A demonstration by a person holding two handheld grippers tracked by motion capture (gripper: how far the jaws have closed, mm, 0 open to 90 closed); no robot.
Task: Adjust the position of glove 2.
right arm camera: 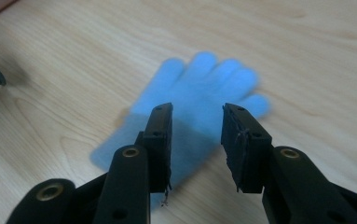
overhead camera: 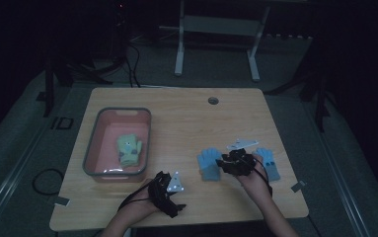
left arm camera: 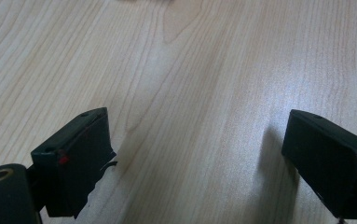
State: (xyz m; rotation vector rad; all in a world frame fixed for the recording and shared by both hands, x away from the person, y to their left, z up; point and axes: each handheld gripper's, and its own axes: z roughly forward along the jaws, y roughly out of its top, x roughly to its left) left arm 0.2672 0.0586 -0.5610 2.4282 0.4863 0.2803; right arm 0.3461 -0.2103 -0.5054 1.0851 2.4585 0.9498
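Over light blue glove [right arm camera: 199, 93]: right hand-held gripper [right arm camera: 197, 116] jaws apart, nothing gripped (left hand-held gripper [left arm camera: 199, 140] wide open).

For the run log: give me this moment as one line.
left gripper: open, over bare table | right gripper: open over blue glove | second blue glove: on table | green glove: in pink bin

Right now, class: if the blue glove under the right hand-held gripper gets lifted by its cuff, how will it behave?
The blue glove lies flat and looks knitted, so it would probably droop limply. It seems light, and unlikely to roll or slip on the table.
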